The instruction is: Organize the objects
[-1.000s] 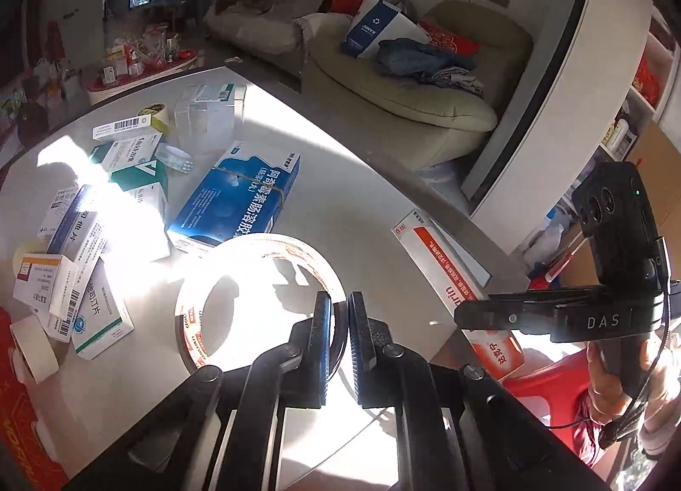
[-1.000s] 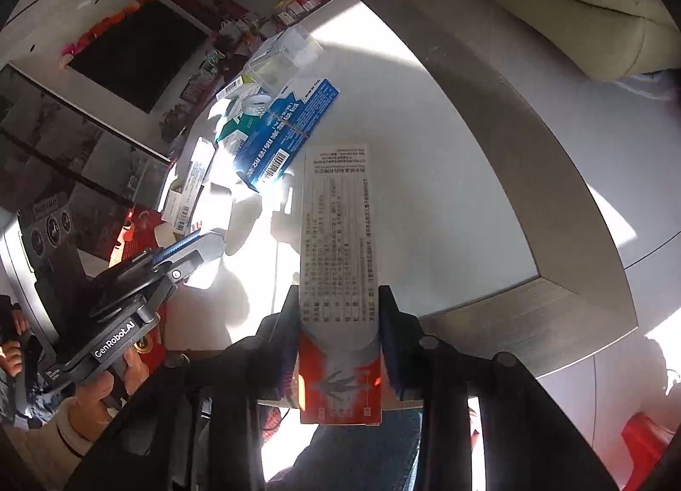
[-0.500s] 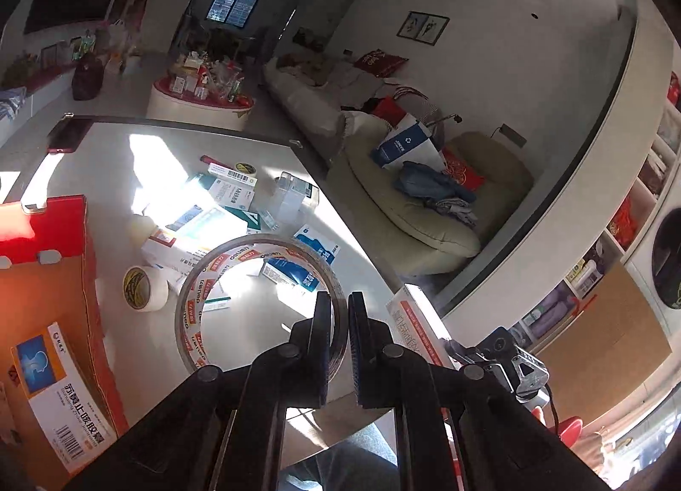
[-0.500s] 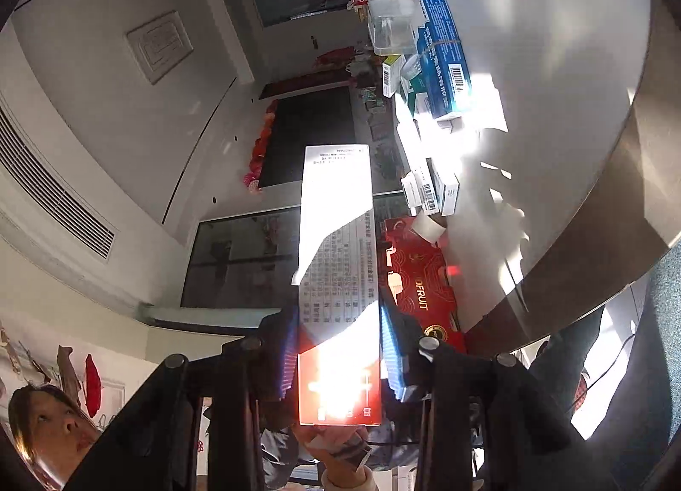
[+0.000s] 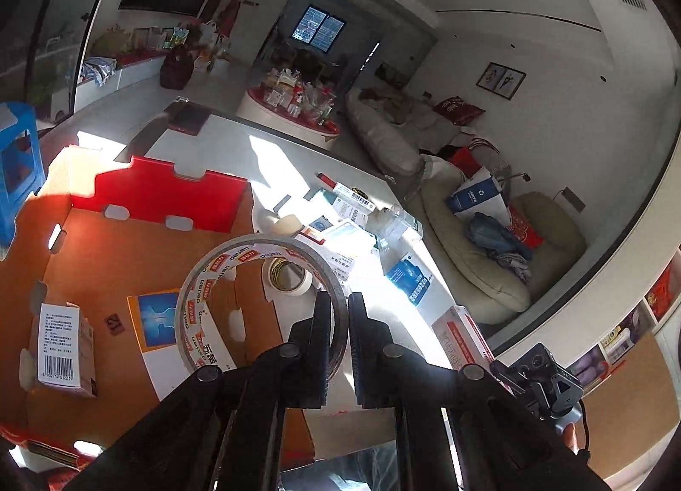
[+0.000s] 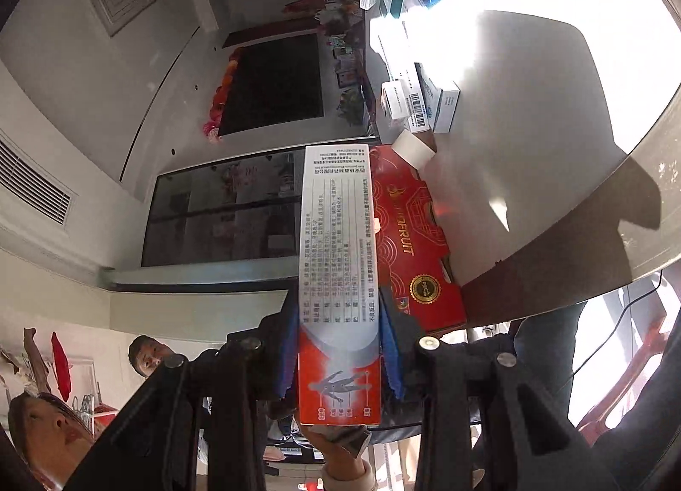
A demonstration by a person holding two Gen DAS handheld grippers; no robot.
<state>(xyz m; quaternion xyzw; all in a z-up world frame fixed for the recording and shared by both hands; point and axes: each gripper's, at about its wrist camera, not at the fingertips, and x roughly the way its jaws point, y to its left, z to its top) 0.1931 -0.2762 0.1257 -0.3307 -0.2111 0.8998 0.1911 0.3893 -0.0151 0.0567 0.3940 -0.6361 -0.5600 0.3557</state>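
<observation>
My left gripper (image 5: 339, 308) is shut on the rim of a large clear tape roll (image 5: 213, 278) with red print, held above the open red cardboard box (image 5: 161, 193). Two medicine boxes (image 5: 59, 350) lie on the box's brown floor. My right gripper (image 6: 338, 308) is shut on a long white and red medicine box (image 6: 336, 252), tilted up off the table beside the red box's outer side (image 6: 408, 244). That long box also shows in the left wrist view (image 5: 459, 337).
Several medicine boxes (image 5: 353, 231), a blue box (image 5: 410, 278), a clear container (image 5: 396, 222) and a small tape roll (image 5: 287, 276) lie on the white table (image 5: 272, 159). A sofa (image 5: 489, 252) stands past the table's edge. People (image 6: 42, 418) stand nearby.
My left gripper has carried the tape roll left, from over the table to above the red box. My right gripper has tilted further with the long box, toward the red box's side.
</observation>
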